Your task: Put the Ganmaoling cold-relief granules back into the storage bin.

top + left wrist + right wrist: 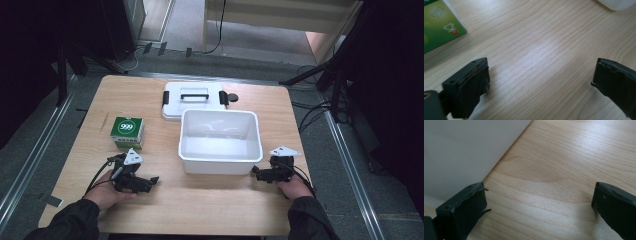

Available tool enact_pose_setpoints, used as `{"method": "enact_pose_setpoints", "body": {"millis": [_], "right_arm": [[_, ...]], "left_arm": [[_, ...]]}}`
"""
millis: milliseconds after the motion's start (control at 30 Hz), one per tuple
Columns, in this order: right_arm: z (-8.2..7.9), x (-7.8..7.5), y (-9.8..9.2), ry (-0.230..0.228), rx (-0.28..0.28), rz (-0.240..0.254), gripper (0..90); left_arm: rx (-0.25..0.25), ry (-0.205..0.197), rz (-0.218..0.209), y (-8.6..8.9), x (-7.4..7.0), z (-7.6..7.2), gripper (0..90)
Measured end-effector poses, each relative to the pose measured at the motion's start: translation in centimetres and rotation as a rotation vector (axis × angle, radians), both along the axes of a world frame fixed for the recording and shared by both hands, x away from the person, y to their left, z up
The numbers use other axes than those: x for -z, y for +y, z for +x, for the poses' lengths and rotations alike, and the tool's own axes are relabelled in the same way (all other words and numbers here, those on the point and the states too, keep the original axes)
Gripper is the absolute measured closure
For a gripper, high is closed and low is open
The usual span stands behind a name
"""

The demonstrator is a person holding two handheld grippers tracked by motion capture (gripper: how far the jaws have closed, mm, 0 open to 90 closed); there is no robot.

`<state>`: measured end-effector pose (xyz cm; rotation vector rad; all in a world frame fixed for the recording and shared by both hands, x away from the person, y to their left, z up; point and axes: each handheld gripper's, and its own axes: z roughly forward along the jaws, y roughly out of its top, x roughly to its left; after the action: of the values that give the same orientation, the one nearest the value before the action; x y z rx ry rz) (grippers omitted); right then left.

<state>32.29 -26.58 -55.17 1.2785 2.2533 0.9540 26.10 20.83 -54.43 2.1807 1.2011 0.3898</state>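
— Where did you have the two grippers at that point?

— I had the left gripper (150,181) low over the worktop (200,205) near its front edge, towards the front-left corner, jaws spread with only bare wood between them. The right gripper (256,172) sat near the front-right corner, just beside the white tub (220,162), jaws spread as well and nothing pinched.

— And the things on the worktop?

— The white tub stood open around the middle, a little right of centre. Its lid (192,95), with the black handle and side clips, lay flat just behind it, against the back edge. The green box (128,131) stood on the left half, apart from the tub and just beyond my left gripper.

— What did the gripper views give you?

— In the left gripper view I saw a corner of the green box (439,25) at the upper left and wood grain ahead. In the right gripper view the tub's white wall (464,152) rose close beside one jaw; I couldn't tell whether it touched.
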Motion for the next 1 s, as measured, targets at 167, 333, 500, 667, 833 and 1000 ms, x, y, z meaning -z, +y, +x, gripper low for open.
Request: {"method": "enact_pose_setpoints", "body": {"millis": [167, 333, 500, 667, 833, 1000], "right_arm": [[0.0, 0.0, 0.0, 0.0, 0.001, 0.001, 0.0], [0.0, 0.0, 0.0, 0.0, 0.001, 0.001, 0.0], [0.0, 0.0, 0.0, 0.0, 0.001, 0.001, 0.0], [0.0, 0.0, 0.0, 0.0, 0.001, 0.001, 0.0], [0.0, 0.0, 0.0, 0.0, -0.001, -0.001, 0.0], [0.0, 0.0, 0.0, 0.0, 0.0, 0.0, 0.0]], "left_arm": [[-0.009, 0.065, 0.005, 0.4, -1.1, 0.3, 13.8], [0.01, 0.119, -0.051, 1.3, -2.5, 0.3, 11.0], [-0.02, 0.165, -0.086, 1.8, -4.2, 0.4, 16.6], [-0.075, 0.209, -0.043, 2.0, -6.7, 1.1, 16.4], [-0.129, 0.249, -0.046, 2.6, -9.8, 2.4, 15.8], [-0.19, 0.371, -0.011, 3.1, -12.0, 4.1, 15.4]]}}
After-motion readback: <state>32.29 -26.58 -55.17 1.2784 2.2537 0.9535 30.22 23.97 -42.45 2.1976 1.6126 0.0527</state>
